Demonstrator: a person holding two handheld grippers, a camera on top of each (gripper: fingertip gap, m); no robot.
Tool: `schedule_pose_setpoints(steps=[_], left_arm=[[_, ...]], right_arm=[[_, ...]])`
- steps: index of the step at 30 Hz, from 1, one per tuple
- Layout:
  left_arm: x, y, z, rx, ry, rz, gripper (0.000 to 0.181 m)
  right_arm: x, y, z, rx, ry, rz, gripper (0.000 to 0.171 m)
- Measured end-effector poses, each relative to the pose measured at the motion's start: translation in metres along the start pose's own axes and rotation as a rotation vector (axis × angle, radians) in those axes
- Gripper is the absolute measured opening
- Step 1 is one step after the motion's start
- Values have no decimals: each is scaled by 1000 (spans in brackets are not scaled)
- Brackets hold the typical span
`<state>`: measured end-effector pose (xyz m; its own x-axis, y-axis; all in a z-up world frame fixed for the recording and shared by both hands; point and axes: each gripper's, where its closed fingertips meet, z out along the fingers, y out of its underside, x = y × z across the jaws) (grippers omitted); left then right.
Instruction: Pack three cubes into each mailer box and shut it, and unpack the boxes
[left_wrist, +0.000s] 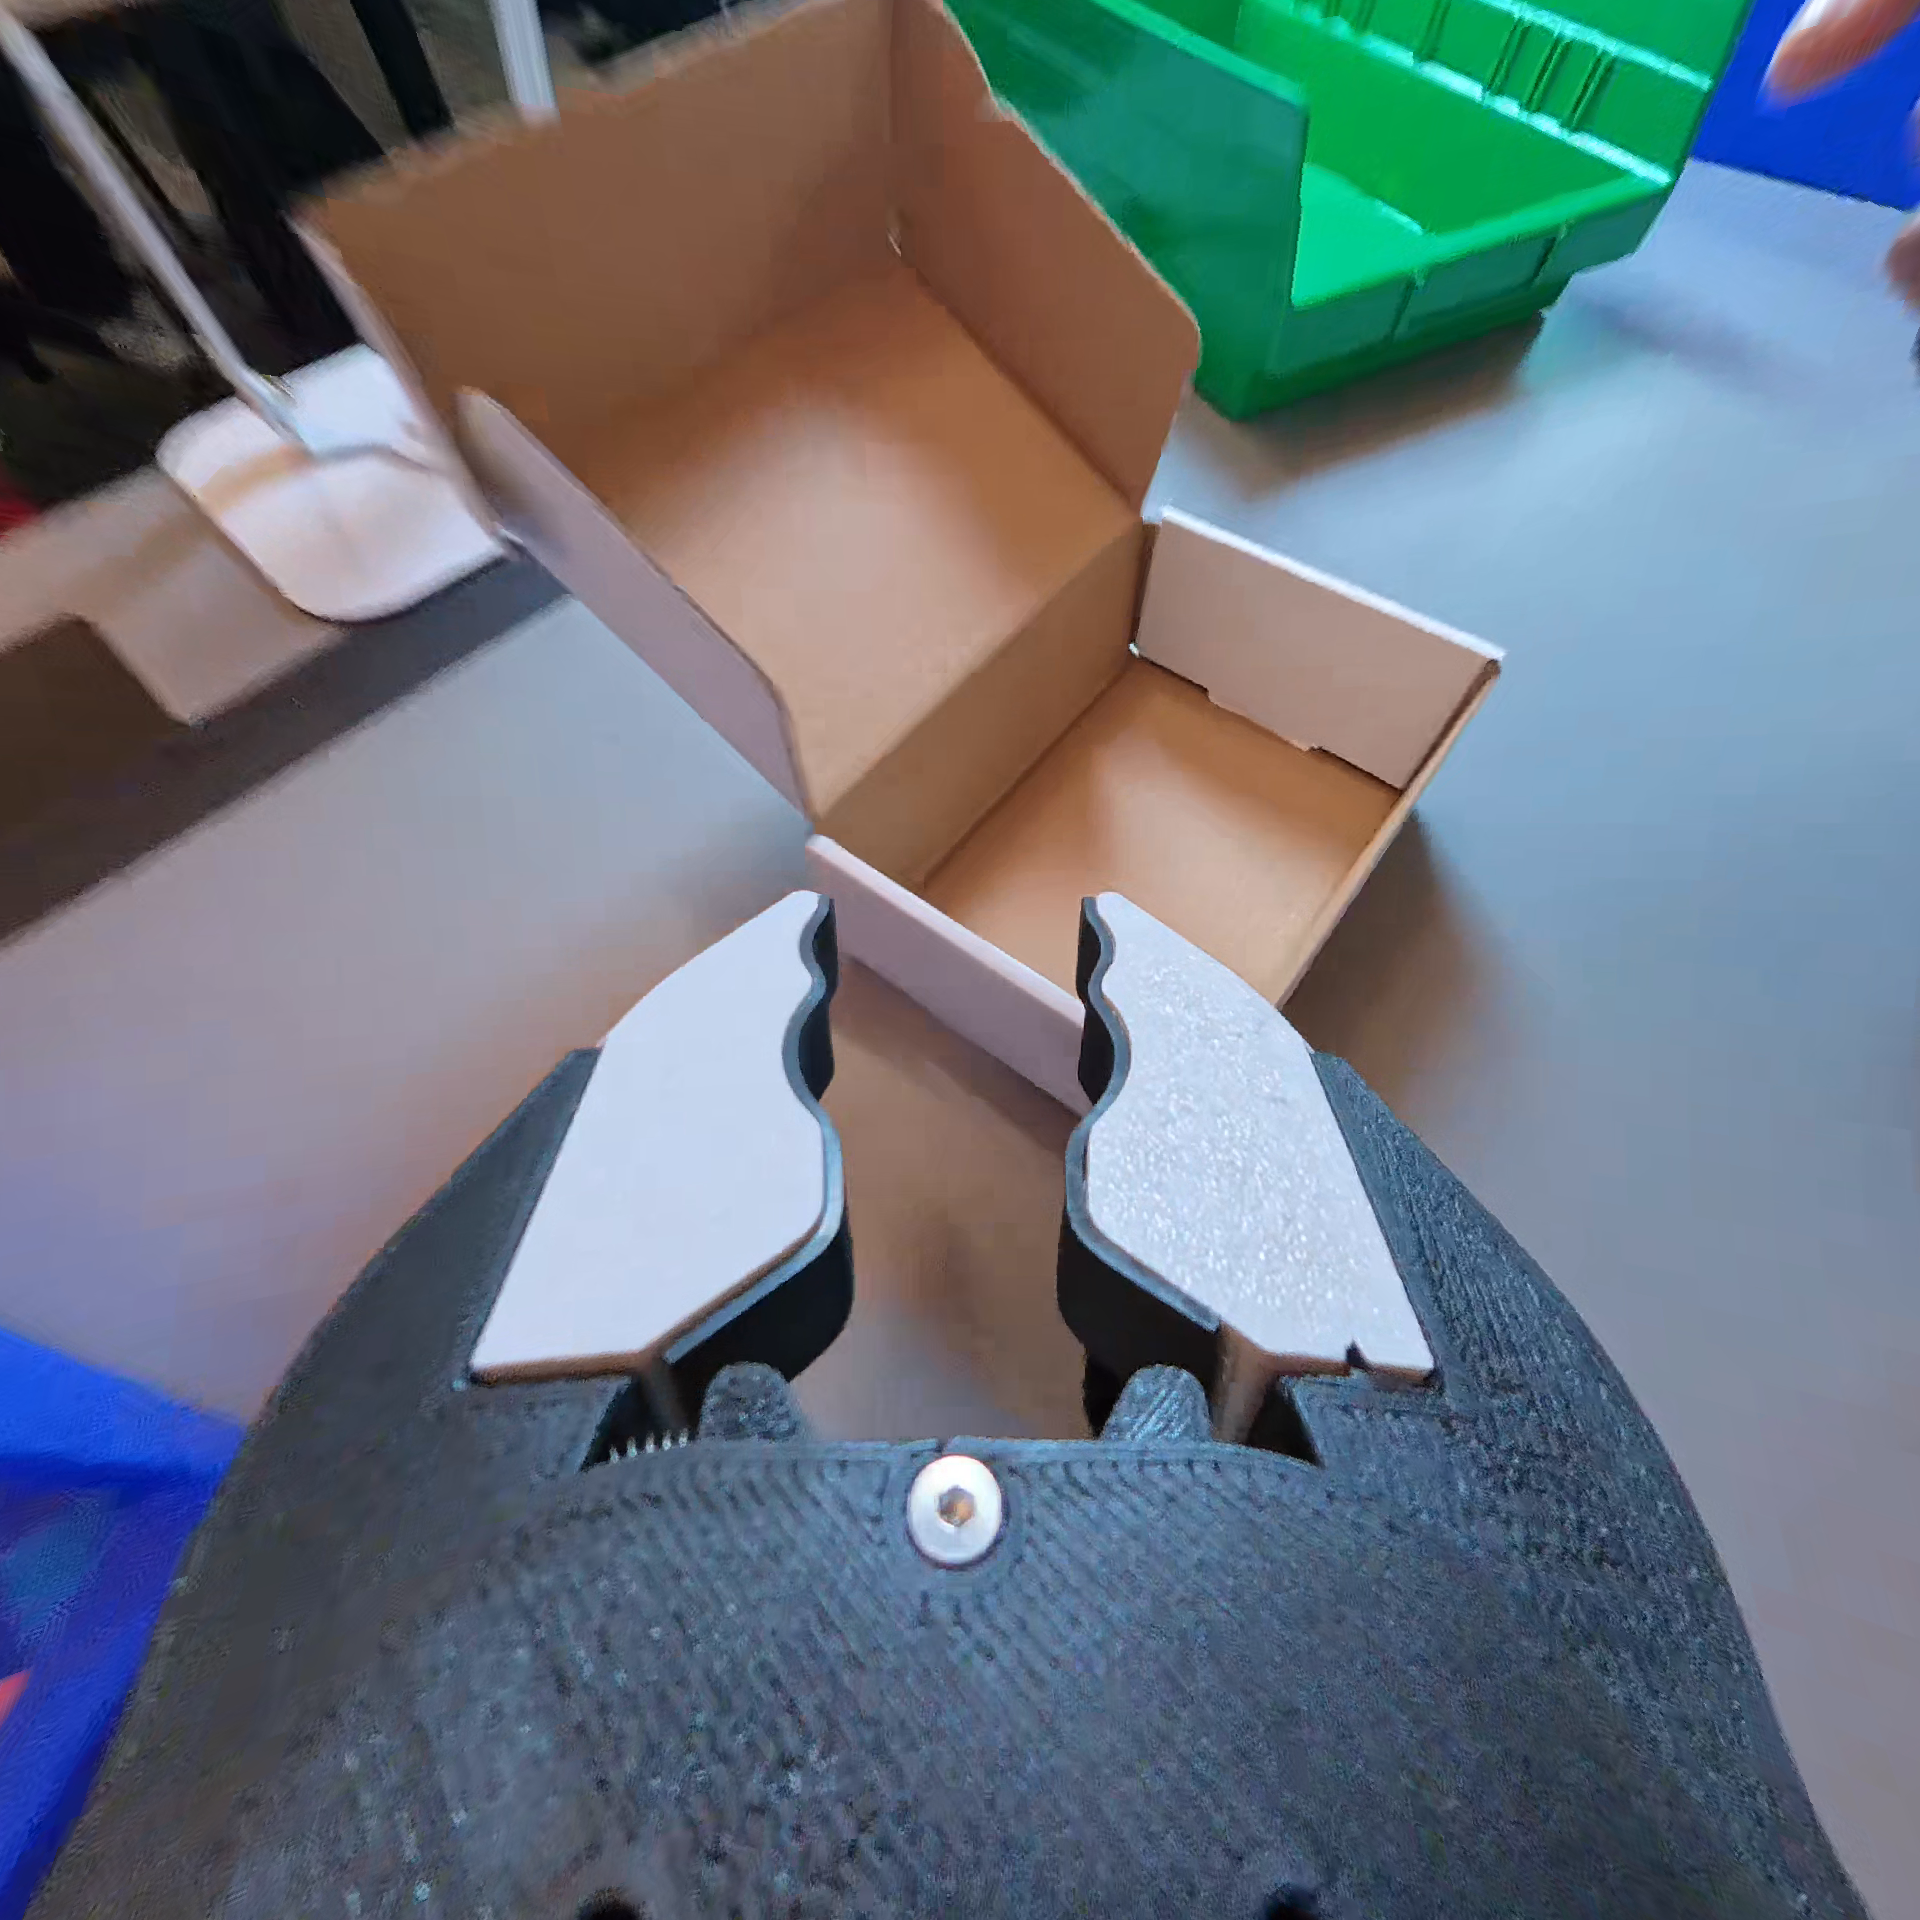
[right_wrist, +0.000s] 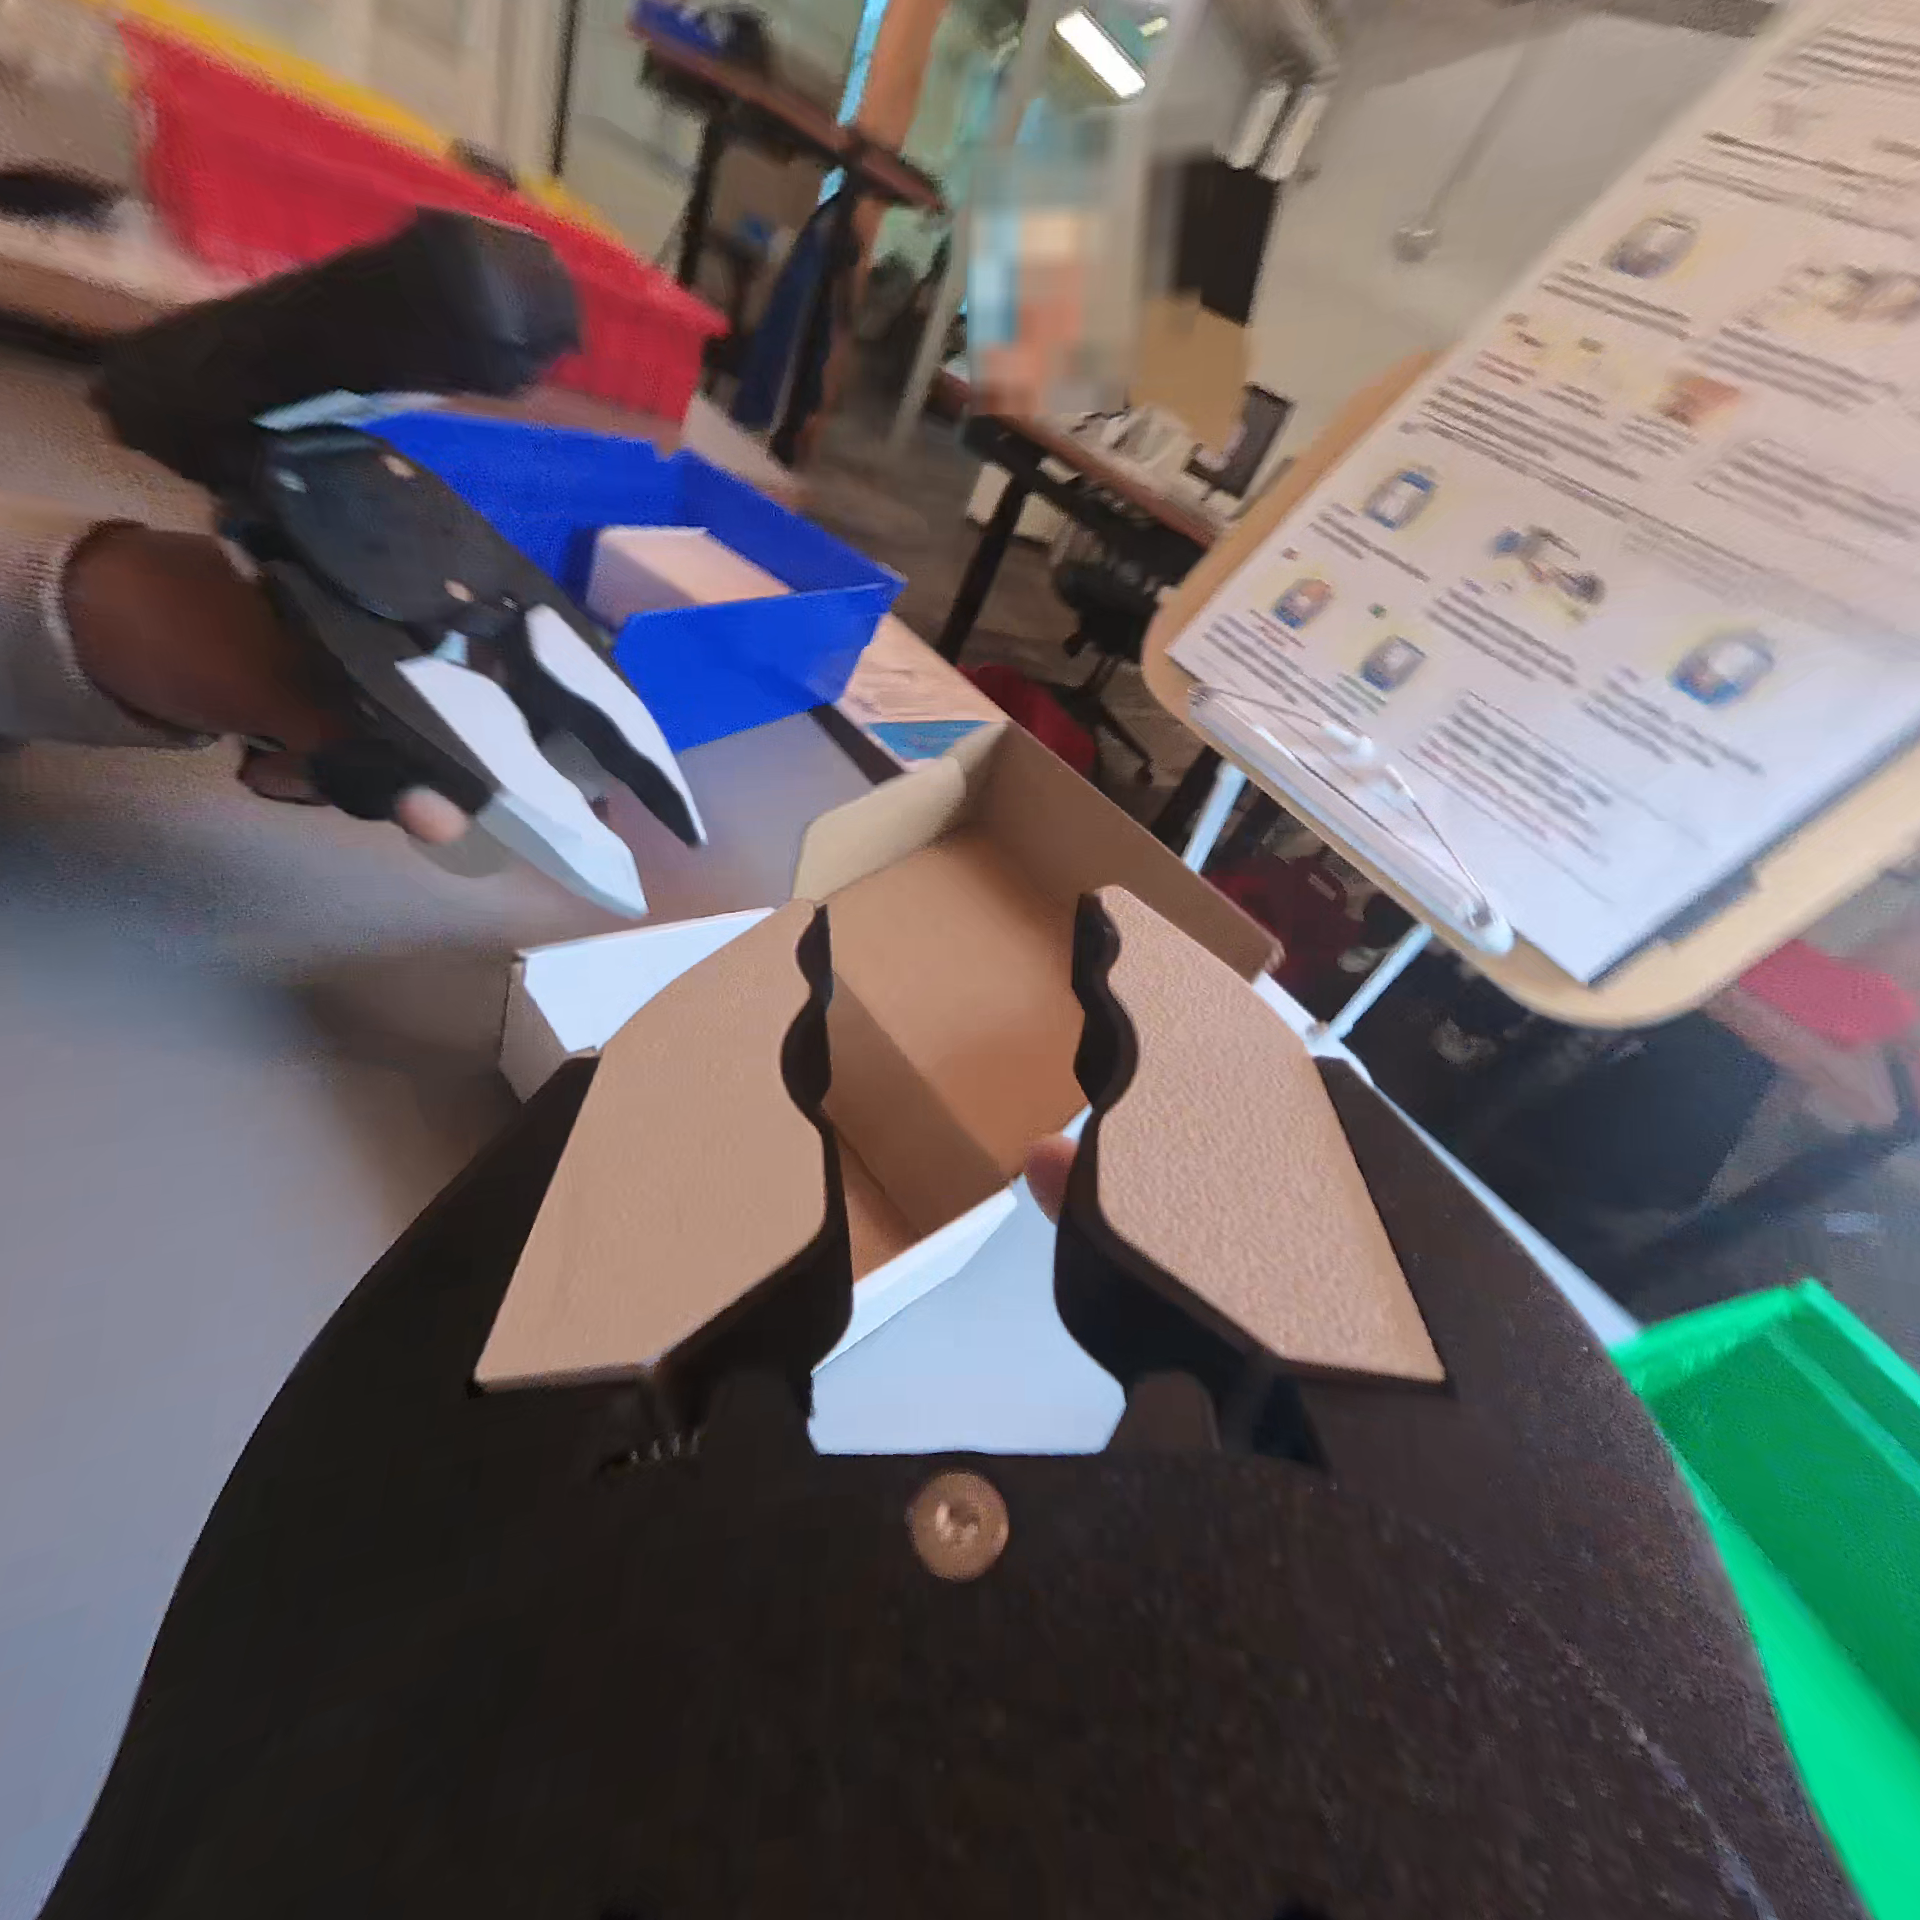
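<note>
A mailer box (left_wrist: 1299, 644), white outside and brown inside, stands open on the grey table with its lid (left_wrist: 831, 343) raised. Its inside is empty and no cubes show in either view. My left gripper (left_wrist: 956, 914) is open and empty, its fingertips at the box's near corner wall, not closed on it. My right gripper (right_wrist: 951, 914) is open and empty and hovers over the same box (right_wrist: 935, 1039) from the other side. The left gripper (right_wrist: 660, 862) also shows in the right wrist view, held by a hand, open, just left of the box.
A green bin (left_wrist: 1455, 229) stands beyond the box; it also shows in the right wrist view (right_wrist: 1808, 1455). A blue bin (right_wrist: 748, 644) holds a closed white box (right_wrist: 675, 566). A red bin (right_wrist: 364, 208) lies behind. A tilted stand with printed sheets (right_wrist: 1610, 582) overhangs the table edge.
</note>
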<state>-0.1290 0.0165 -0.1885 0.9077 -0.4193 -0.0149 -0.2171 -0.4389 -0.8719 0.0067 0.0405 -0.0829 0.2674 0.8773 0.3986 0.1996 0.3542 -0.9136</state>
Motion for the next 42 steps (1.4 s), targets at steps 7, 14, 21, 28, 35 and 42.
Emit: schedule_pose_setpoints(steps=[7,14,21,28,35,42], left_arm=[[-109,-34,-117,13,-245,123,44],[-225,72,-176,-855,-292,403,49],[-248,141,-167,-1241,-122,454,59],[-257,150,-160,-1299,-79,413,41],[-257,94,-180,-1267,-186,461,40],[-136,-13,-117,-966,-7,580,41]], right_arm=[[61,37,-39,124,212,295,42],[70,17,-51,295,213,276,37],[51,21,-46,259,143,220,36],[44,24,-47,258,78,231,35],[48,21,-54,270,79,222,34],[43,21,-51,261,65,190,33]])
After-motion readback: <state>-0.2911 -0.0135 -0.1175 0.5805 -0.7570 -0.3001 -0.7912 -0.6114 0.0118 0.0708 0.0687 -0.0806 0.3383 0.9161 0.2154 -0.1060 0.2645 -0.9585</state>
